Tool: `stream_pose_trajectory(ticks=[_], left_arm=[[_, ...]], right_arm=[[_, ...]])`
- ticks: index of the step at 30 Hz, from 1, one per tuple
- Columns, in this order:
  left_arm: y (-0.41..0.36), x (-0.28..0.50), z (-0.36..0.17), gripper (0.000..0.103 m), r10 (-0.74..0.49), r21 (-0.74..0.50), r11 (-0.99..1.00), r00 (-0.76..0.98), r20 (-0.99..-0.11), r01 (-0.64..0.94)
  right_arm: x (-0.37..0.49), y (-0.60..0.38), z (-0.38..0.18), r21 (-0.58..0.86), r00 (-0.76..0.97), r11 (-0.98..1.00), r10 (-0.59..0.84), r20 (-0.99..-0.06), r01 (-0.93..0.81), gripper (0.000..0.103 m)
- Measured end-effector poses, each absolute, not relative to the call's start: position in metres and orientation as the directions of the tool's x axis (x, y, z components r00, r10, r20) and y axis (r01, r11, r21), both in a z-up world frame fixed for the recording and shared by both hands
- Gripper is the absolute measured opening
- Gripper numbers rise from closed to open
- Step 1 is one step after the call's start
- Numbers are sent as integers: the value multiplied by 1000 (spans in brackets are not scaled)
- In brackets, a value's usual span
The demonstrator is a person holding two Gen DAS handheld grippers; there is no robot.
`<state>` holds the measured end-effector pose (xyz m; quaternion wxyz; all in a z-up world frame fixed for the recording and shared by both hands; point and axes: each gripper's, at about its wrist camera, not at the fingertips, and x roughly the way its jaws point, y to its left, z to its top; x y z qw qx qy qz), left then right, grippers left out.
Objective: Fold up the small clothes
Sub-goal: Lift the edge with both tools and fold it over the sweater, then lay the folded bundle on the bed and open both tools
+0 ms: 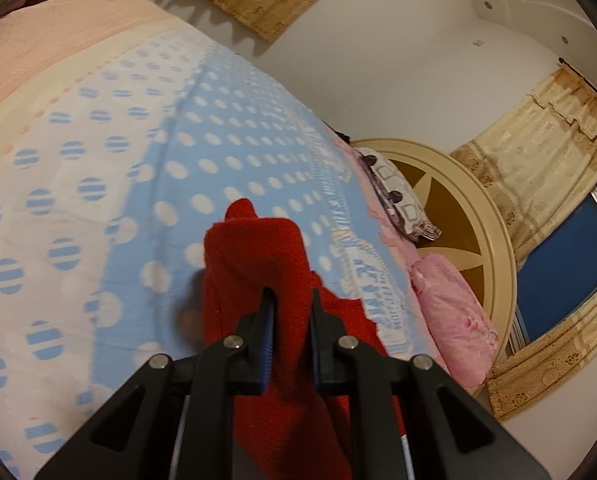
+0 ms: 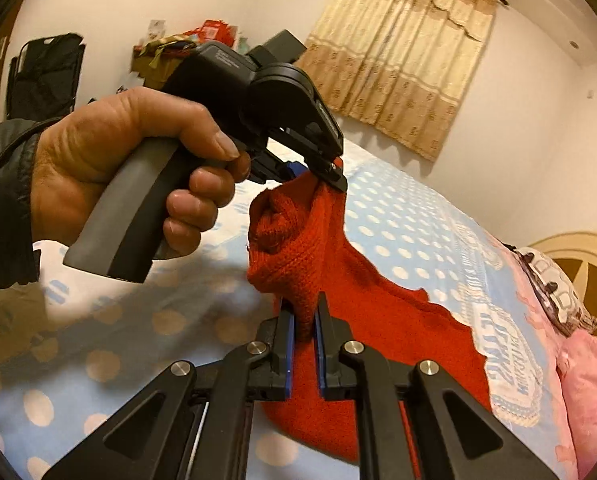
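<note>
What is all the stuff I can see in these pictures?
Knit garment: one, red, lifted over the bed, pinched by both tools.
Blanket: one, blue and white with dots, on the bed.
Pillows: one pink, one patterned, by the headboard.
Headboard: one, cream and brown.
Curtains: beige, on the walls.
Left hand: holds the left tool, shut on the garment.
Right tool: shut on the garment.

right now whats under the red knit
Both grippers, left and right, pinch the red knit and lift one end. Its other end lies on the blue dotted blanket. The blanket beneath that end is covered.
</note>
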<state>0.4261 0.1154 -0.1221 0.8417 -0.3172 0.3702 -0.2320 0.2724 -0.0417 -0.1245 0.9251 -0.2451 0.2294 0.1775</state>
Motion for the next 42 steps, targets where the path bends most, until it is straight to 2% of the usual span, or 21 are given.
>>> stream_pose_trajectory(ticks=[14, 23, 35, 42], left_arm=[[41, 443, -97, 15, -676, -696, 675, 582, -452, 245], [-8, 450, -96, 15, -708, -690, 665, 534, -462, 285], [-82, 462, -125, 15, -721, -651, 686, 428, -545, 326], [-114, 460, -139, 15, -709, -614, 705, 384, -592, 355]], right_arm=[[277, -111, -112, -250, 862, 916, 165, -479, -314, 7], [271, -154, -110, -179, 857, 950, 139, -496, -257, 7], [275, -211, -130, -57, 808, 985, 102, -580, -165, 7], [274, -237, -143, 34, 758, 990, 129, -640, -140, 7]])
